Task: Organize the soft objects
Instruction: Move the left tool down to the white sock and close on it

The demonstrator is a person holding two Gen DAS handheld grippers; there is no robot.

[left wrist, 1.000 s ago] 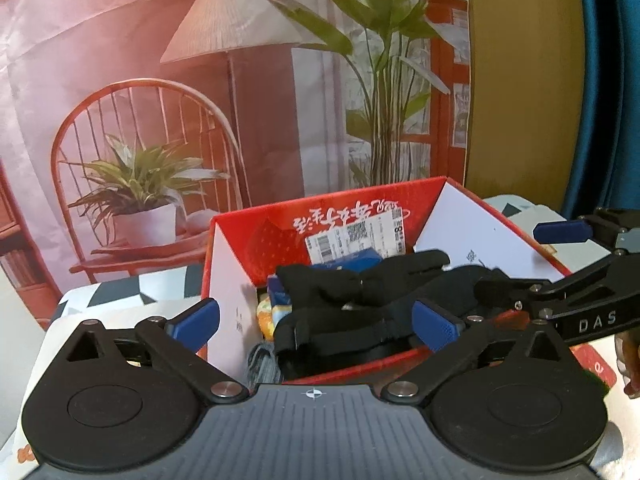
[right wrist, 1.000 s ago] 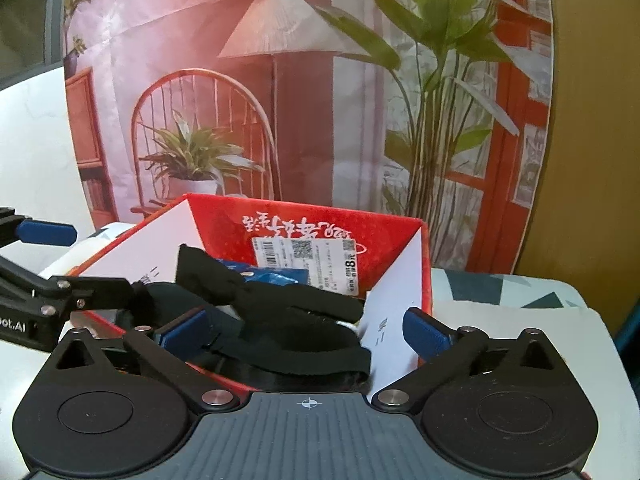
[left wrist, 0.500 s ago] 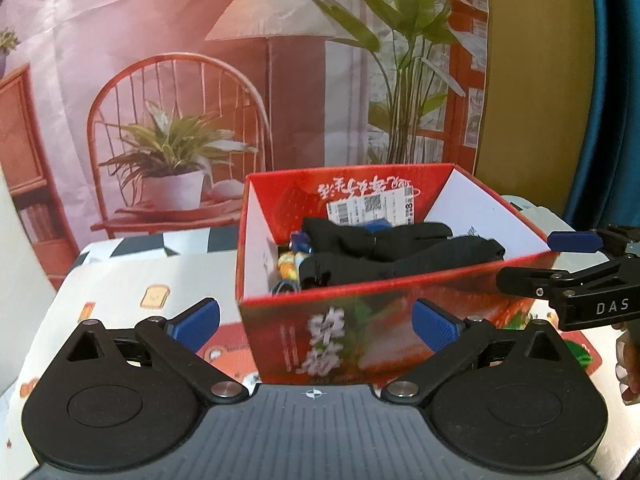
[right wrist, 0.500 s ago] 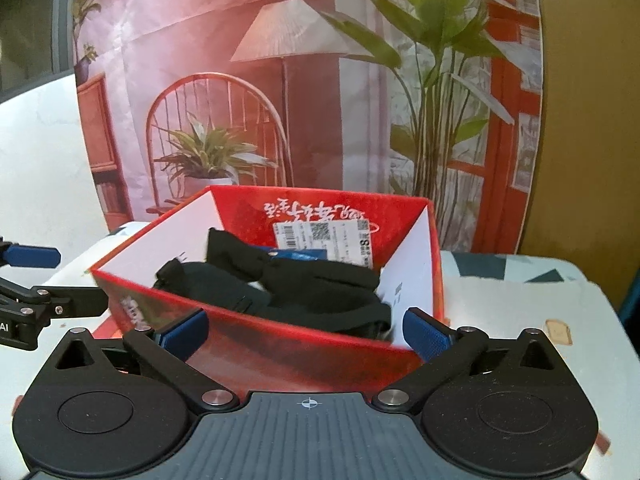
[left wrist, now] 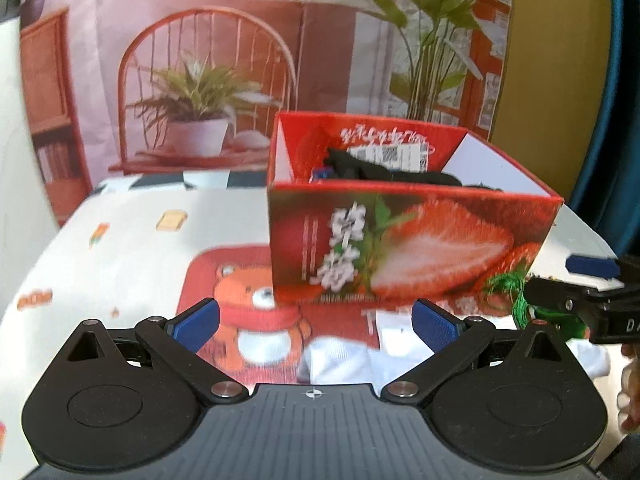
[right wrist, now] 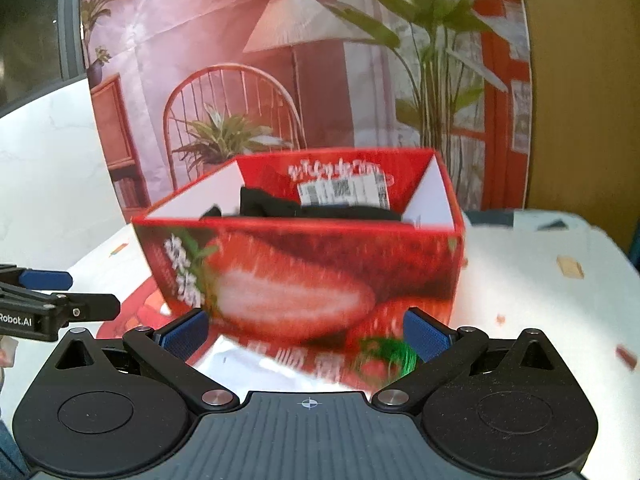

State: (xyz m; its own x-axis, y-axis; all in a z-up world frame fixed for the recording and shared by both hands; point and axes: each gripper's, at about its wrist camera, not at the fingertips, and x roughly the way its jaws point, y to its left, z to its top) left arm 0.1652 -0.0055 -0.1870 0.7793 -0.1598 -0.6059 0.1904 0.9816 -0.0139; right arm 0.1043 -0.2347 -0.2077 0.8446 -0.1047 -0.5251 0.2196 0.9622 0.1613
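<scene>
A red strawberry-print cardboard box [left wrist: 404, 240] [right wrist: 304, 268] stands on the table, with black soft fabric [left wrist: 384, 170] [right wrist: 304, 208] piled inside below the rim. My left gripper [left wrist: 316, 320] hovers open in front of the box's near wall, nothing between its blue pads. My right gripper [right wrist: 304, 334] is likewise open and empty, close to the box front. White cloth [left wrist: 352, 354] lies on the table just ahead of the left gripper. A green tuft [left wrist: 520, 300] [right wrist: 394, 354] lies at the box's near right corner. Each gripper shows at the edge of the other's view.
The table wears a white cloth with a bear print [left wrist: 256, 312] and small food motifs. A printed backdrop [left wrist: 208, 60] with a chair, lamp and plants hangs behind the box. A blue curtain [left wrist: 616, 100] is at far right. A white paper [right wrist: 260, 364] lies under the right gripper.
Both grippers have pulled back and down from over the box, which now shows its front wall. The black fabric stays inside the box. Both grippers stay open.
</scene>
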